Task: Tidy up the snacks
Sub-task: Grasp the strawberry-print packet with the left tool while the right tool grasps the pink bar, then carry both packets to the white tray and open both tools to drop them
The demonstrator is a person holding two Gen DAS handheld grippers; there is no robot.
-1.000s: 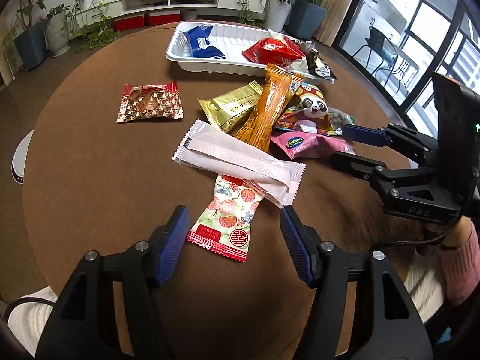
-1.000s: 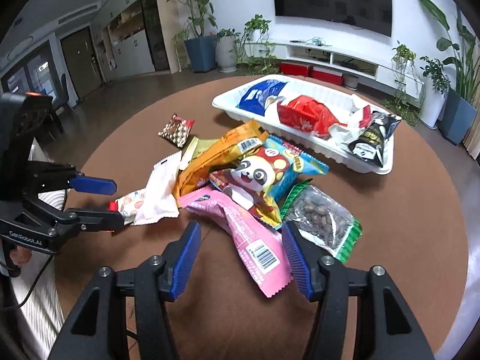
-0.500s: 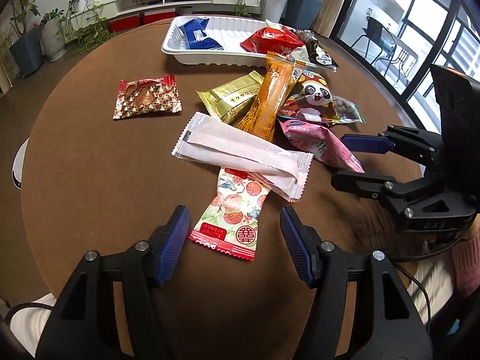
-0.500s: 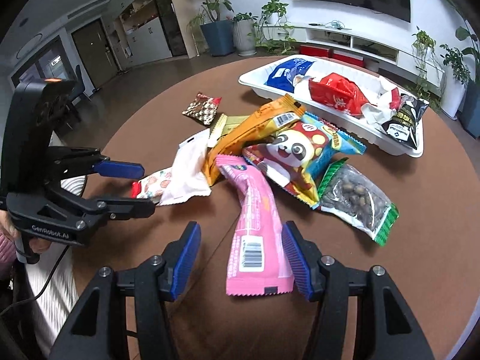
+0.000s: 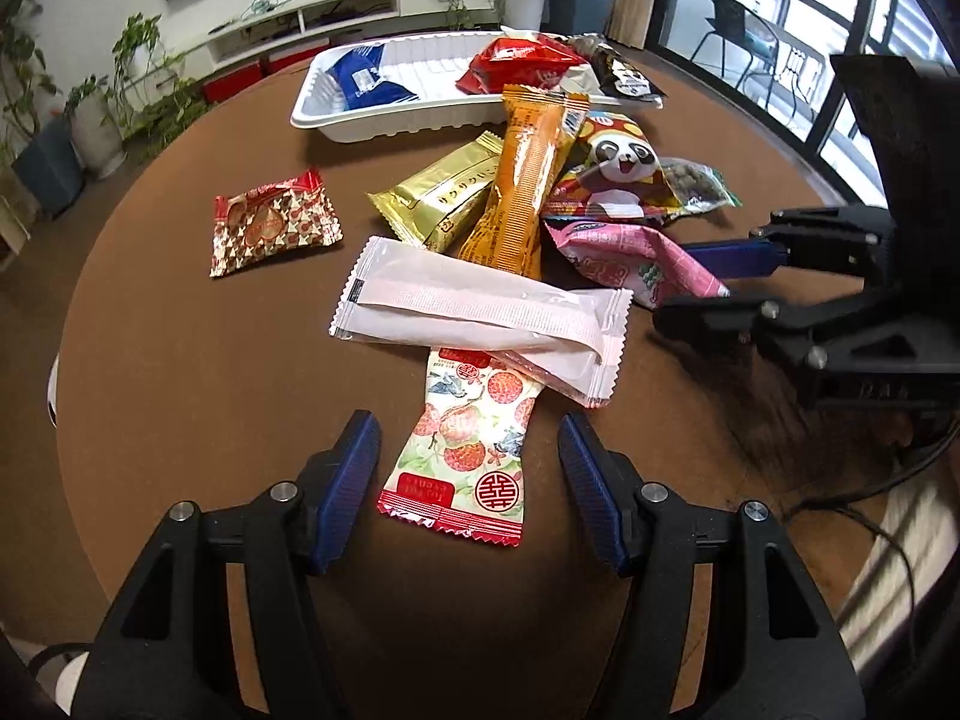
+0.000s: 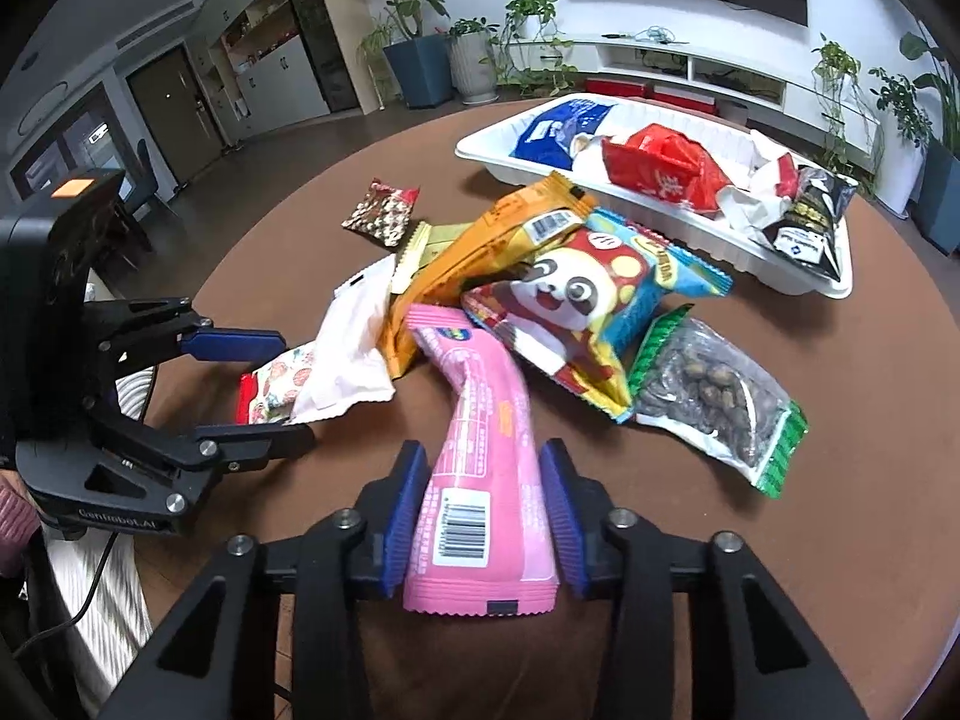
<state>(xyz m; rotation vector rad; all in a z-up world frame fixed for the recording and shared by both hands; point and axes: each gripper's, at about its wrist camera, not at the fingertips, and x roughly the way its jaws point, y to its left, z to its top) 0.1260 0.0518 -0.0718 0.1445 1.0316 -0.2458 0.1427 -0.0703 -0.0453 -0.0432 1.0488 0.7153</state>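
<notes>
Now right hand-held gripper (image 6: 483, 504) tighter around pink packet (image 6: 480, 450)

From my remote station I note these limits. The lychee pack (image 5: 474, 438) has its upper end hidden under the white pack (image 5: 480, 315). The gold pack (image 5: 441, 201) is partly covered by the orange pack (image 5: 528, 180); its print is too small to read. The seed bag (image 5: 696, 183) shows only a corner behind the panda bag (image 5: 612, 171). In the right wrist view the pink pack (image 6: 480, 468) has both edges hidden behind blue pads (image 6: 405, 510). The person appears only as a blurred sleeve (image 6: 12, 516), cut by the frame.
</notes>
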